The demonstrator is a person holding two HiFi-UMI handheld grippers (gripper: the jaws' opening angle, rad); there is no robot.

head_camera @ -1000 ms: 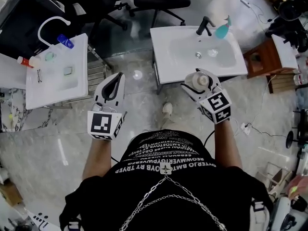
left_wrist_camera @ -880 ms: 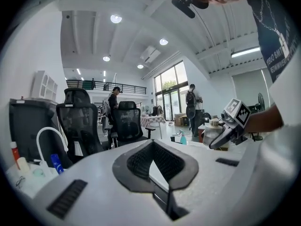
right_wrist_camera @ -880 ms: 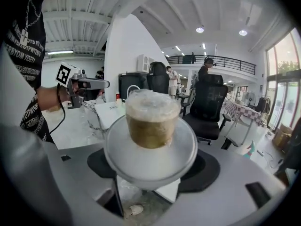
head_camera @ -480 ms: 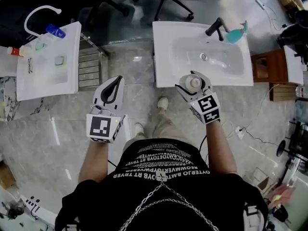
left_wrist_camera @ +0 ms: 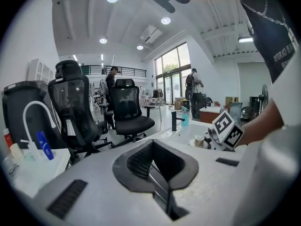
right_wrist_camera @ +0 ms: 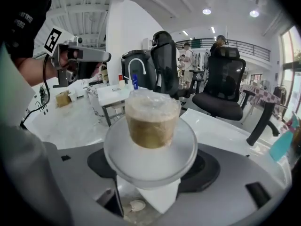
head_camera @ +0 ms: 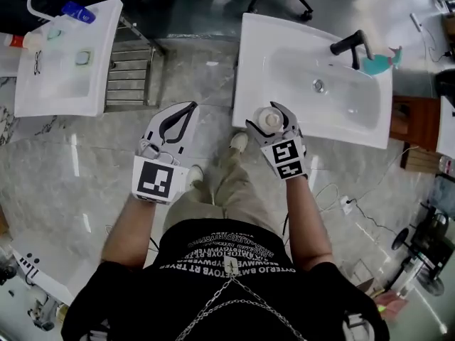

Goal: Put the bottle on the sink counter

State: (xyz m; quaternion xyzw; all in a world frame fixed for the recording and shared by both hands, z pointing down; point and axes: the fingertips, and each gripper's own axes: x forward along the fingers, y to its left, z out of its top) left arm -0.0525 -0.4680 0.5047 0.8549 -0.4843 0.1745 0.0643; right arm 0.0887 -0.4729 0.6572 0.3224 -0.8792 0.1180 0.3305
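Observation:
The bottle (head_camera: 270, 118) is white with a tan cap, and my right gripper (head_camera: 272, 119) is shut on it, holding it upright over the floor just off the front left edge of the white sink counter (head_camera: 256, 45). In the right gripper view the bottle (right_wrist_camera: 151, 121) fills the space between the jaws of that gripper (right_wrist_camera: 150, 152). My left gripper (head_camera: 190, 108) hangs over the floor to the left, shut with nothing in it. In the left gripper view its jaws meet at the tip of that gripper (left_wrist_camera: 152, 143), and the bottle (left_wrist_camera: 200, 140) shows at the right.
The sink counter carries a black faucet (head_camera: 350, 45) and a teal spray bottle (head_camera: 377, 62) at its far side. A second white sink (head_camera: 60, 62) with small bottles stands at the far left, beside a metal rack (head_camera: 131, 66). Office chairs (left_wrist_camera: 129, 112) stand behind.
The sink counter has come nearer and more to the left in the view. My right gripper with the bottle now sits at its front left edge. Both grippers keep their state.

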